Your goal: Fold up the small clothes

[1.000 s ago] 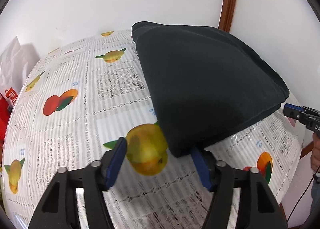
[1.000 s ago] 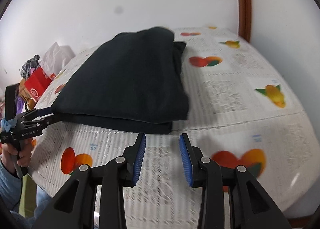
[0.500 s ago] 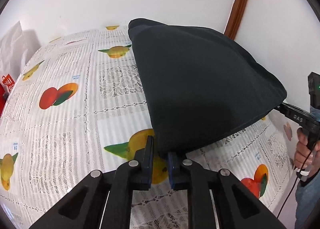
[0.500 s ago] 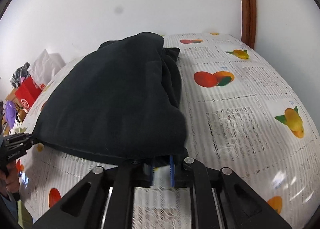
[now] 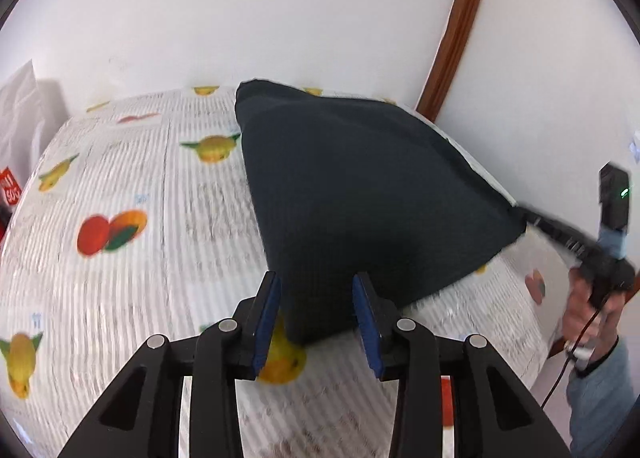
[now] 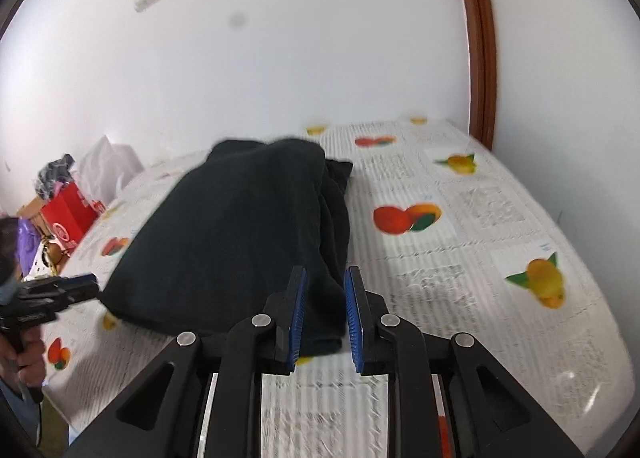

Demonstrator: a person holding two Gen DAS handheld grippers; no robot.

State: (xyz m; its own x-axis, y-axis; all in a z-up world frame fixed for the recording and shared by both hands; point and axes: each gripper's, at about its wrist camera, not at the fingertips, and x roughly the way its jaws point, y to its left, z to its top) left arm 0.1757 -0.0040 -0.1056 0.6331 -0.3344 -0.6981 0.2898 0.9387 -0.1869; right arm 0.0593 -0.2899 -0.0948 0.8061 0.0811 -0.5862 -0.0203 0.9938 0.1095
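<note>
A dark folded garment (image 5: 360, 198) lies on the fruit-print tablecloth (image 5: 120, 298), its near edge raised off the cloth. My left gripper (image 5: 316, 298) has the near left corner bunched between its blue pads, which touch it on both sides while the jaws are opening slightly. In the right wrist view the garment (image 6: 240, 226) slopes up toward me. My right gripper (image 6: 325, 290) pinches the near right corner, its jaws also opening a little around the cloth. Each gripper shows in the other's view: the right gripper (image 5: 524, 218) at the garment's right corner, the left gripper (image 6: 90, 284) at its left.
White walls stand close behind the table, with a brown door frame (image 5: 456, 26) at the back right. Off the table's left end sit a red box (image 6: 68, 214) and a white plastic bag (image 6: 108, 166). A person's hand (image 5: 588, 310) holds the right gripper's handle.
Both grippers stood open in front of the garment's near edge, then closed on its two near corners. That edge has since lifted off the table and the jaws have widened a little.
</note>
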